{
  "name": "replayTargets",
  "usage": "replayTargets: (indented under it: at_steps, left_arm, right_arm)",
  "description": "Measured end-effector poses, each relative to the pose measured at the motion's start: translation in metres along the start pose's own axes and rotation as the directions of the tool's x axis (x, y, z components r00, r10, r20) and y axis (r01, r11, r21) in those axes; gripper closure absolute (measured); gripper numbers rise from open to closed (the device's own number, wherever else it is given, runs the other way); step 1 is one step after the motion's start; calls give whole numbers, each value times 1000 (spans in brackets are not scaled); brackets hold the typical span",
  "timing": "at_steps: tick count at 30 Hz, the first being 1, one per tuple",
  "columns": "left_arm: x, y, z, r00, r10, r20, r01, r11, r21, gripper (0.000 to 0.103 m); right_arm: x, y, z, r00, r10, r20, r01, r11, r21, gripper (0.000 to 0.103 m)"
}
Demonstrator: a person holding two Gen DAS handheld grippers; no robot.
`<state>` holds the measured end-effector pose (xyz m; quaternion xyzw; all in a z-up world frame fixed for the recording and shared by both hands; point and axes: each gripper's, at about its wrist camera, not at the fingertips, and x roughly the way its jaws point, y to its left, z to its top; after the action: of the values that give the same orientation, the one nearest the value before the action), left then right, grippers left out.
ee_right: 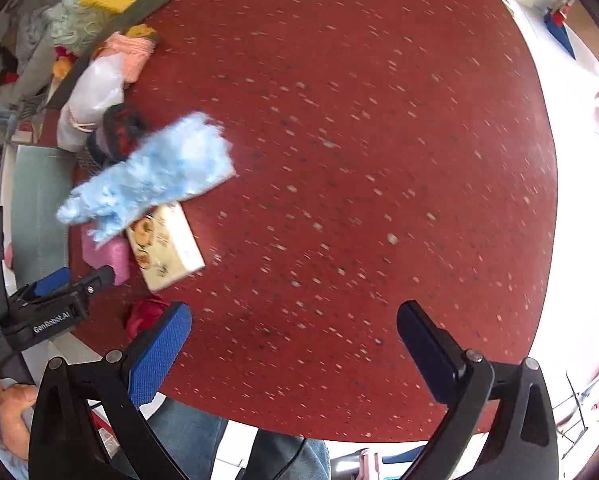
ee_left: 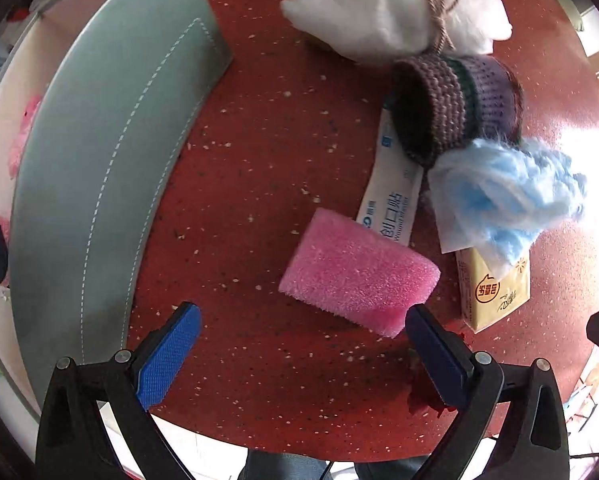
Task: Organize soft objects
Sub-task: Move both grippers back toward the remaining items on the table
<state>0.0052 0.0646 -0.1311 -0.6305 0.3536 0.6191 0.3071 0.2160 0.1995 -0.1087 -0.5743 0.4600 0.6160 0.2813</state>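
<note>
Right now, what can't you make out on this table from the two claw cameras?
- Grey bin contents: left wrist view, its wall hides most.
- Long white packet: left wrist view, knitted basket covers its far end.
- Tissue pack print: right wrist view, motion-blurred, partly under blue fluffy cloth.
- White bundle: top cut by frame edge.

The left wrist camera looks down from close above the red speckled table, facing forward between its two fingers, with the pink sponge just ahead. The right wrist camera sits higher and more to the right, facing mostly bare tabletop. Both views share the pink sponge, the fluffy blue cloth and the yellow tissue pack.
</note>
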Motion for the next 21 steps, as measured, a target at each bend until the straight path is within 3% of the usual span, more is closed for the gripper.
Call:
replayTargets:
  at_steps: [2,4,7,9,12,15,18,21]
  left_arm:
    - [-4,3,-1,1000,-9,13,9,1000,-4,0]
    - [-9,5,-4,1000,-20,17,20,1000,-13,0]
    - [-10,12,-11,999,-50,4,51,996,-67,0]
    - [-5,24,-20,999,-16,-31,12,993,-117,1]
    - [1,40,-33,997,-58,-55,46,980,-193,1]
    - [1,48,-36,996,-71,-52,58,974,-218,1]
    - [-5,54,-34,994,-100,-36,89,967,-239,1]
    - [-9,49,-27,991,-131,-15,122,952,-280,1]
  right_arm:
    - [-2,30,16,1000,-9,27,11,994,-105,0]
    - [-5,66,28,996,-41,74,59,964,-258,0]
    - [2,121,31,983,-102,153,166,844,-510,0]
    - [12,143,30,975,-131,182,216,765,-607,0]
    - [29,155,38,970,-169,175,243,722,-648,0]
    - [45,147,51,958,-241,158,286,734,-616,0]
    - [36,113,71,964,-231,131,265,847,-460,0]
    - [27,63,93,938,-328,115,347,898,-270,0]
